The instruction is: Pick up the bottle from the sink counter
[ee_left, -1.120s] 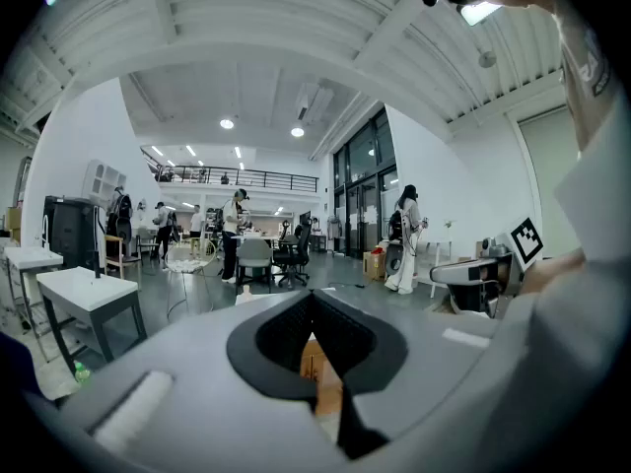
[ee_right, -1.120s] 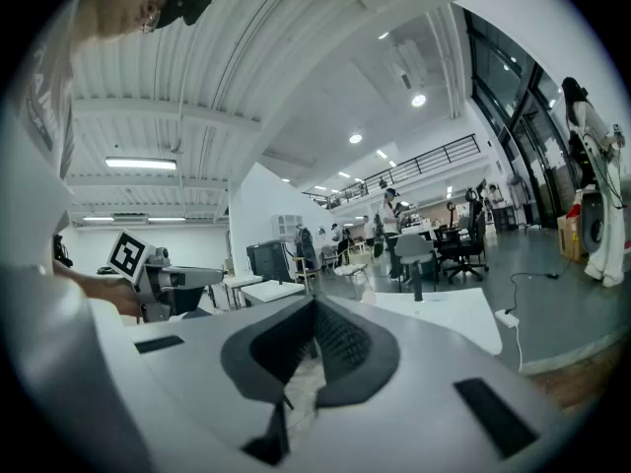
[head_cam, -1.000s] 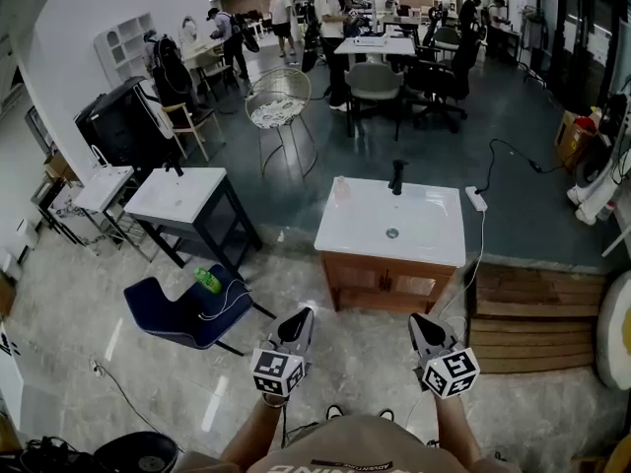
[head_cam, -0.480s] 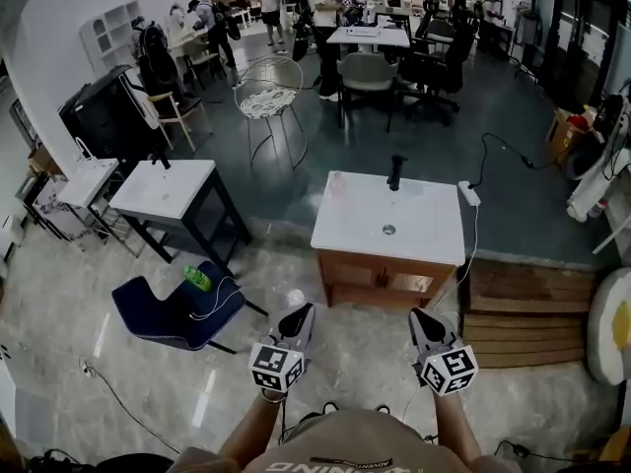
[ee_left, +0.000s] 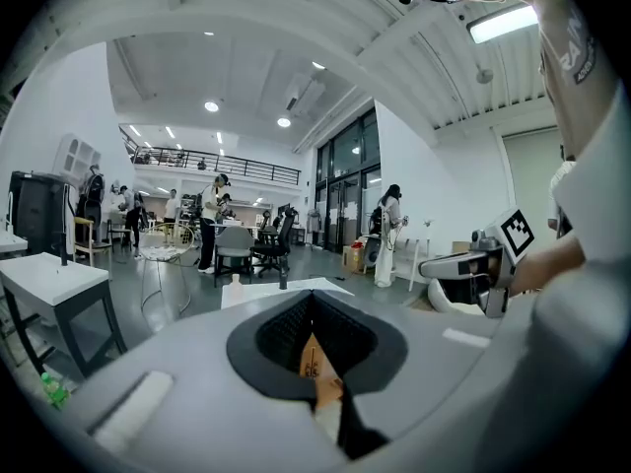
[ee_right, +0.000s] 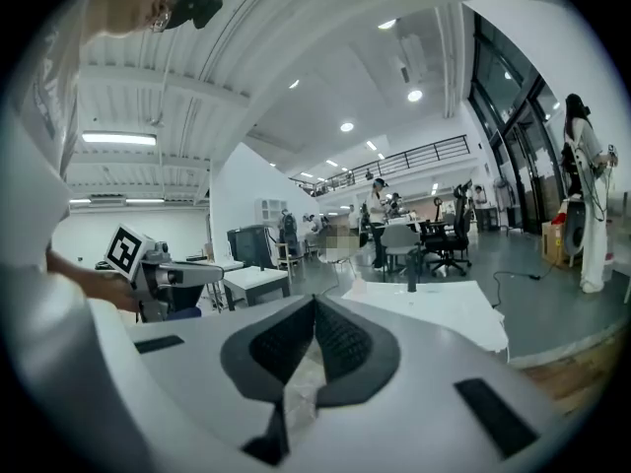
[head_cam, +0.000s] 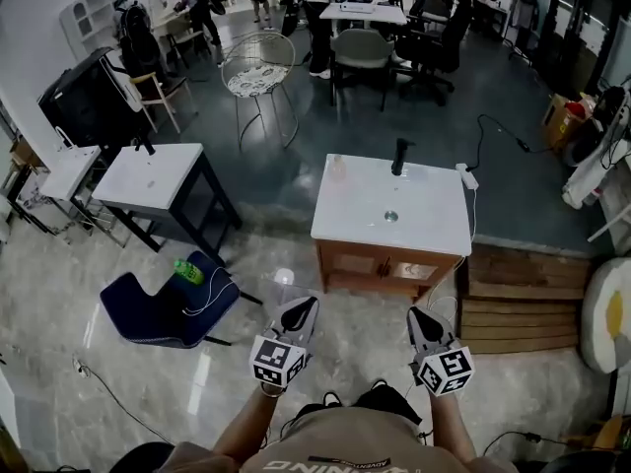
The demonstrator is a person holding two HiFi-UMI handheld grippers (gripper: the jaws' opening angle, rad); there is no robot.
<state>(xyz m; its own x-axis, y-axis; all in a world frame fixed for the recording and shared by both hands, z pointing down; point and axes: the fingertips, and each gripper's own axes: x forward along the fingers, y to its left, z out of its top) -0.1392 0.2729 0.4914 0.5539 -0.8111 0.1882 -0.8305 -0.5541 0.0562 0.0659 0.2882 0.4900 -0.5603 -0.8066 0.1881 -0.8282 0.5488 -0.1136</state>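
Note:
A small pale translucent bottle [head_cam: 338, 168] stands upright at the far left corner of the white sink counter [head_cam: 424, 233], left of the black faucet [head_cam: 398, 156]. My left gripper [head_cam: 299, 313] and right gripper [head_cam: 422, 321] hover over the floor well short of the counter. Both are shut and hold nothing. In the left gripper view the jaws [ee_left: 312, 305] are pressed together, and the bottle [ee_left: 235, 280] and faucet [ee_left: 283, 277] show far ahead. The right gripper view shows its jaws [ee_right: 315, 308] together, with the bottle [ee_right: 359, 284] beside the faucet [ee_right: 411, 276].
A blue chair [head_cam: 148, 313] with a green bottle [head_cam: 187, 270] and a cable sits on the floor at left. Behind it is a second white-topped table [head_cam: 153, 177]. Wooden steps [head_cam: 523, 304] lie right of the counter, and a power strip [head_cam: 465, 175] sits at its far right corner.
The sink counter and the floor items have drawn nearer as the person walks forward. Both grippers keep their pose and stay shut.

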